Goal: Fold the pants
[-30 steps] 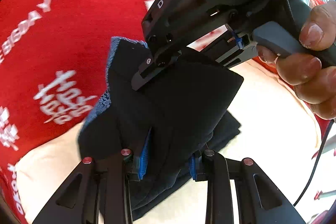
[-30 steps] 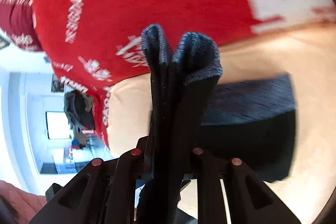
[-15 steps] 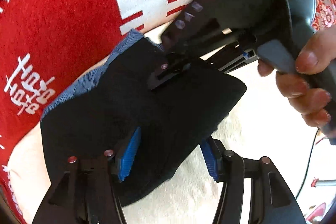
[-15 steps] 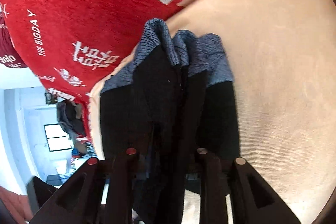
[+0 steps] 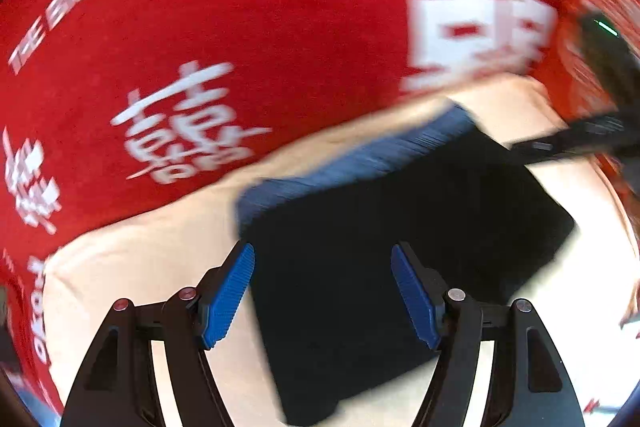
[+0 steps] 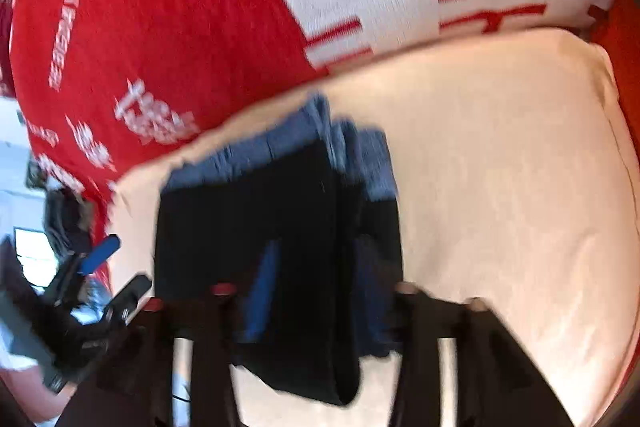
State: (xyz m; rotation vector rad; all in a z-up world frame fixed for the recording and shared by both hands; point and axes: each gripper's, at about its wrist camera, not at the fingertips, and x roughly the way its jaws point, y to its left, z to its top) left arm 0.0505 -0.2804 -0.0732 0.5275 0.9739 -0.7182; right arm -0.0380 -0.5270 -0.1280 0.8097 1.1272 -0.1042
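Honestly, this looks close to done. The pants are down on the cream cushion as a compact dark rectangle, with the blue-grey ribbed waistband along the far edge, next to the red blanket with the white lettering. In the left wrist view the fold reads flat and fairly square.

The left gripper has its jaws spread wide, blue pads clear on both sides, and nothing between them; the pants just lie underneath. So that one has let go.

The right gripper is harder to call. Its view is smeared with motion (fingers are basically a dark blur), and there's a standing ridge of dark cloth running up the middle between the fingers. The jaws look parted rather than pinched, but I can't tell whether they're gripping that ridge or just around it.

What's left, as far as I can judge: that ridge on the right-hand edge needs to drop flat, and the layered waistband ends look a bit fanned out there instead of stacked, so maybe a quick pat or nudge to square the bundle.
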